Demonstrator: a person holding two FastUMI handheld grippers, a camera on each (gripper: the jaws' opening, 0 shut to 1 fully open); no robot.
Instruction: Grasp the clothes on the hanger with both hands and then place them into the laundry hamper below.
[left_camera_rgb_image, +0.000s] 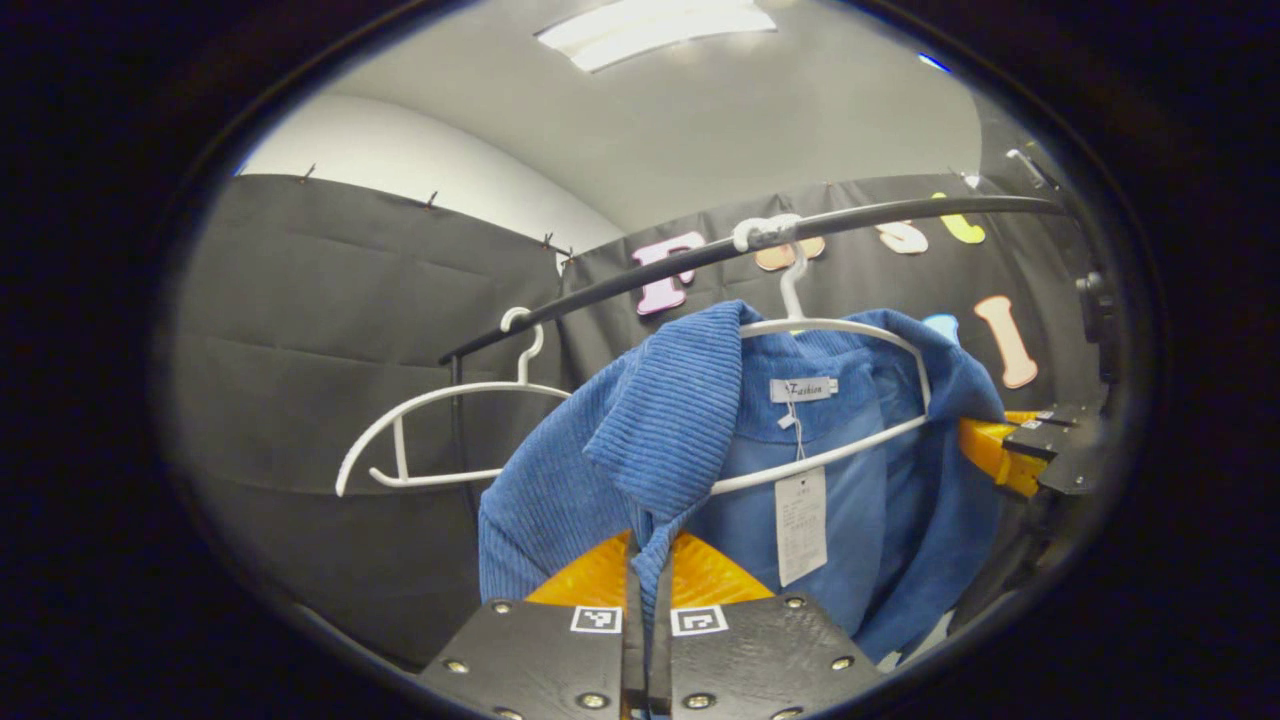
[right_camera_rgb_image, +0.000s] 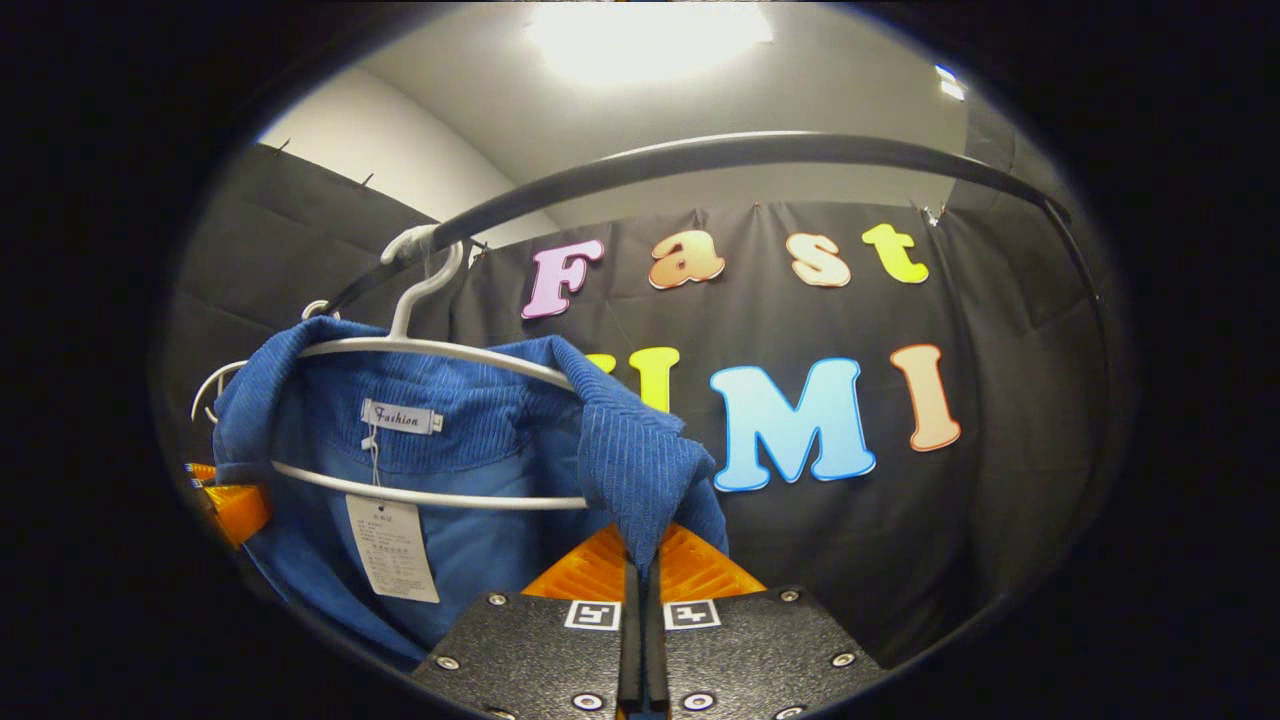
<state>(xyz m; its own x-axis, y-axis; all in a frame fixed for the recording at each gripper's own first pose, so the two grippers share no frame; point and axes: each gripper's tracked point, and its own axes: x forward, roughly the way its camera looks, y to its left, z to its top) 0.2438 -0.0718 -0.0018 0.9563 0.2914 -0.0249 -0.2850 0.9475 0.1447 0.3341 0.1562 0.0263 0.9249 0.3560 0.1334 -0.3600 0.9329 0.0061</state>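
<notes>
Both grippers are clamping the blue jacket (left_camera_rgb_image: 690, 430), the left gripper (left_camera_rgb_image: 648, 570) at lower centre and the right gripper (right_camera_rgb_image: 642, 560) likewise, while the jacket is hanging on the hanger (right_camera_rgb_image: 430, 345) at centre left; lifting off and lowering into the hamper remain.

"Fashion" on garment's neck label (right_camera_rgb_image: 402, 418)

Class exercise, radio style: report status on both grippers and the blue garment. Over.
Left gripper shut on blue jacket front edge. Right gripper shut on its other edge. Jacket still draped on white hanger, hooked over black rail. Second hanger hangs beside, bare.
</notes>
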